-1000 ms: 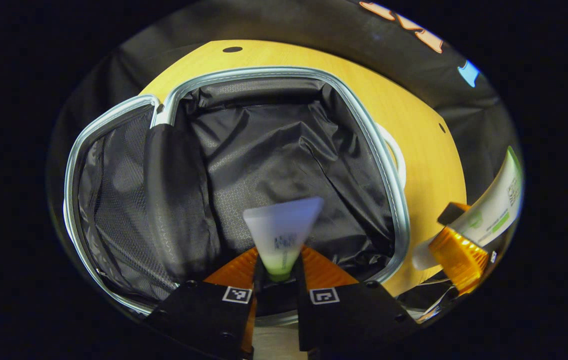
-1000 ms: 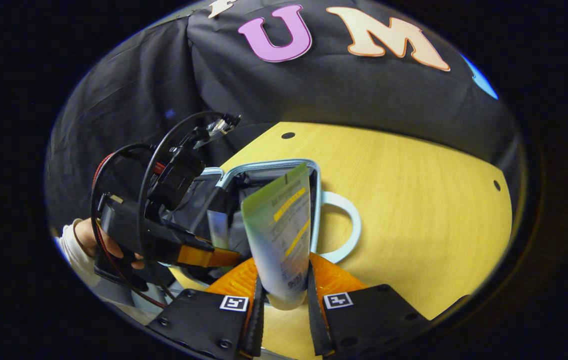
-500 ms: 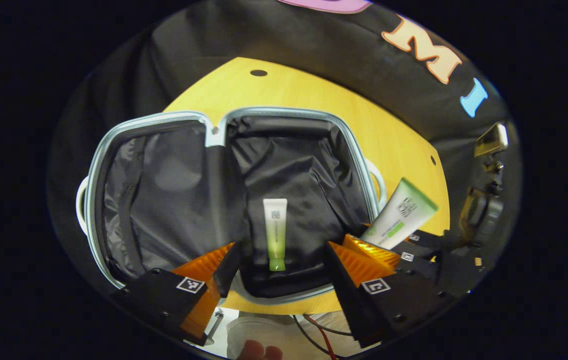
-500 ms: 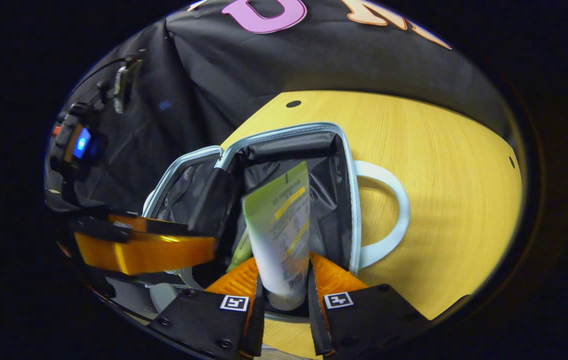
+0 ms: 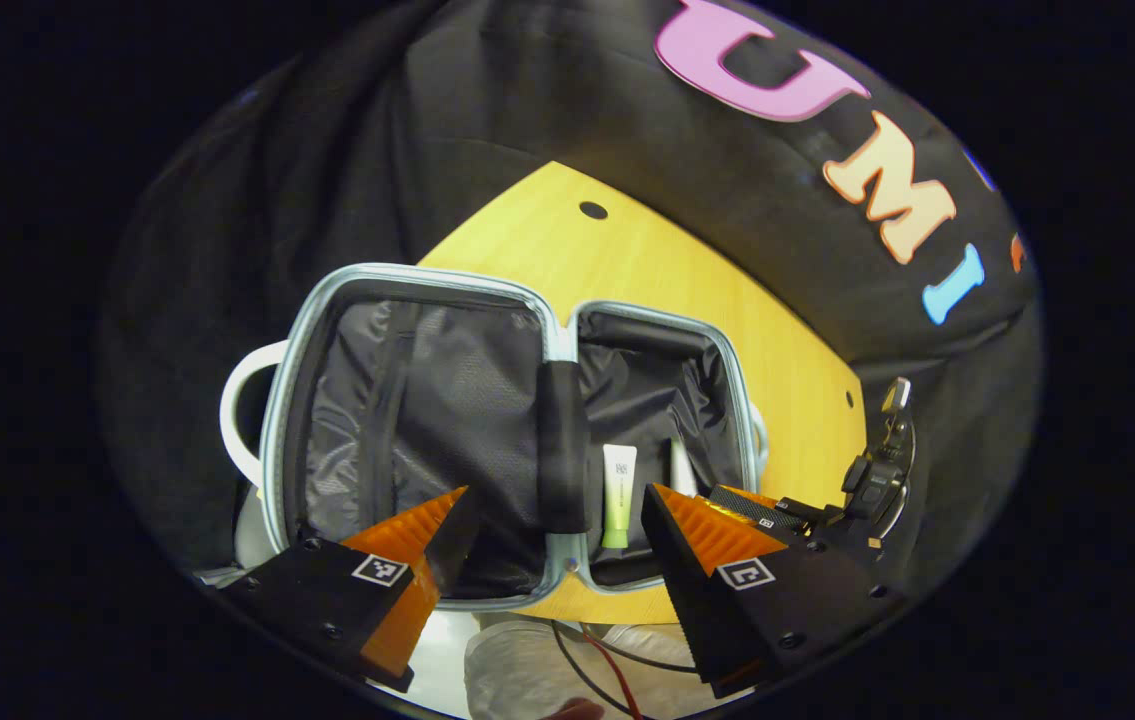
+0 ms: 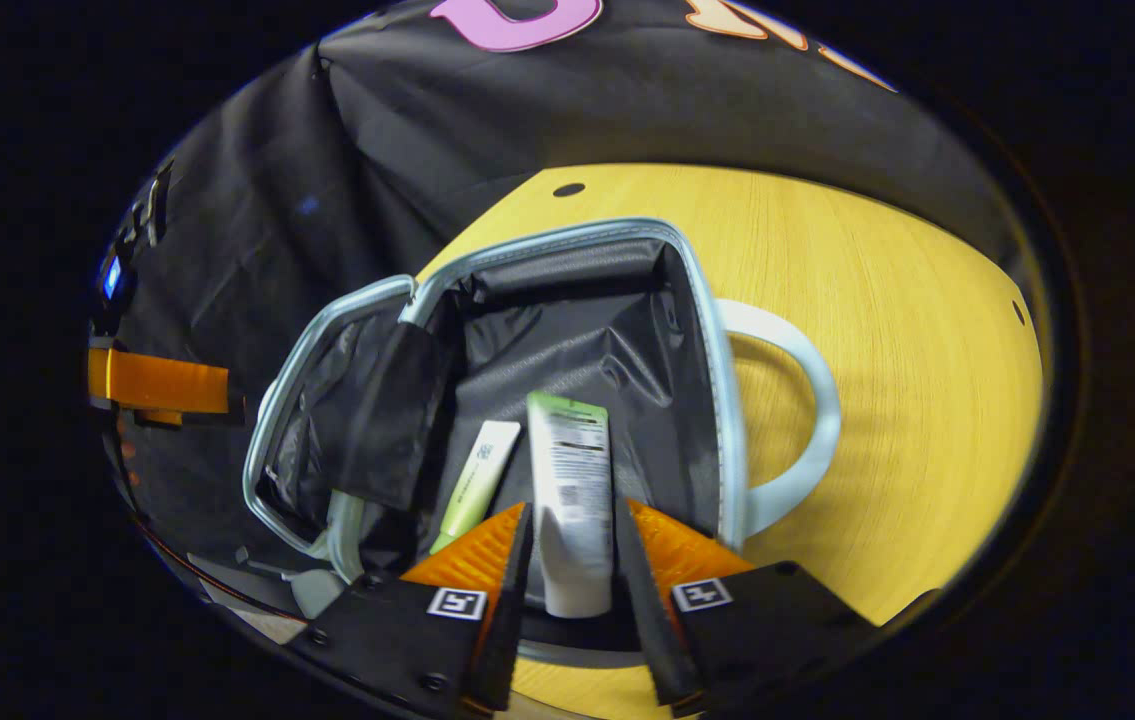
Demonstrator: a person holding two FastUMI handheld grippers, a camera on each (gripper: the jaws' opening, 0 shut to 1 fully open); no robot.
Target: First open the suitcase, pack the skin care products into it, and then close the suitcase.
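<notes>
Two fingers of the right gripper [image 6: 572, 590] flank the large tube [image 6: 572, 500] with a narrow gap on each side; whether they press on it cannot be told. That tube lies in the right half of the open suitcase [image 6: 717, 400], just beside the small green tube [image 6: 472, 485]. Both fingers of the left gripper [image 5: 552, 545] are spread wide and hold nothing, hovering above the suitcase's near edge. Packing appears nearly complete. Judged next: the right gripper clears the large tube and withdraws, then the lid half [image 5: 407, 400] is swung over and closed on the desk [image 6: 907, 330].
</notes>
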